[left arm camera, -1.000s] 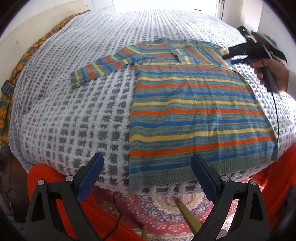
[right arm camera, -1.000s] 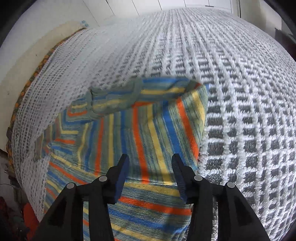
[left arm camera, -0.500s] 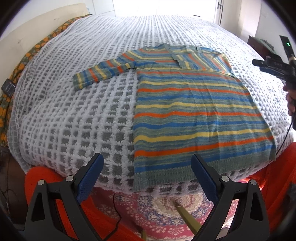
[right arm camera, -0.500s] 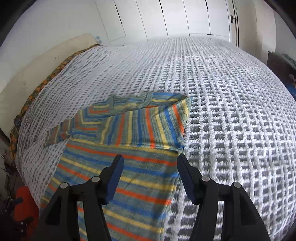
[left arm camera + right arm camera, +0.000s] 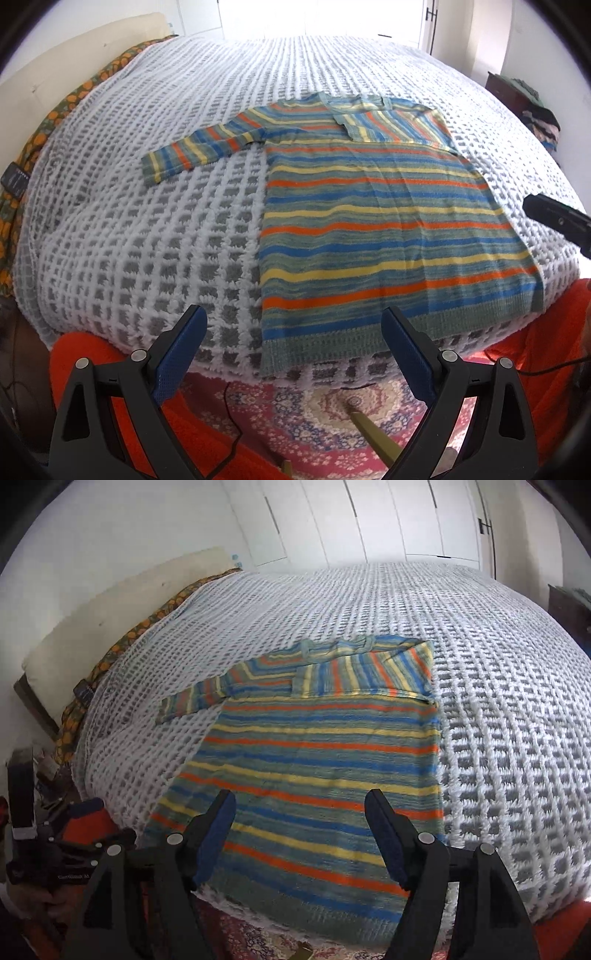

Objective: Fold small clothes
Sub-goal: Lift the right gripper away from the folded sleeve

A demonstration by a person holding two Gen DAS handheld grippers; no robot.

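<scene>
Left gripper (image 5: pixel 291 347): jaws wide, empty, at the hem.
Right gripper (image 5: pixel 299 827): wide apart, empty.
Striped sweater (image 5: pixel 369 206): flat on bedspread (image 5: pixel 147 240), neck pointing away, hem nearest, one sleeve folded in.

R gripper (image 5: pixel 299 830) back off sweater (image 5: pixel 314 760) shoulder to hem, jaws now wider

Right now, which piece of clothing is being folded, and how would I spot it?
Look at the big bed under the white-and-grey waffle-knit blanket. Near its foot edge lies a flat knitted sweater in orange, blue, yellow and grey-green stripes. One sleeve stretches out sideways; the other is already folded across the chest.
</scene>
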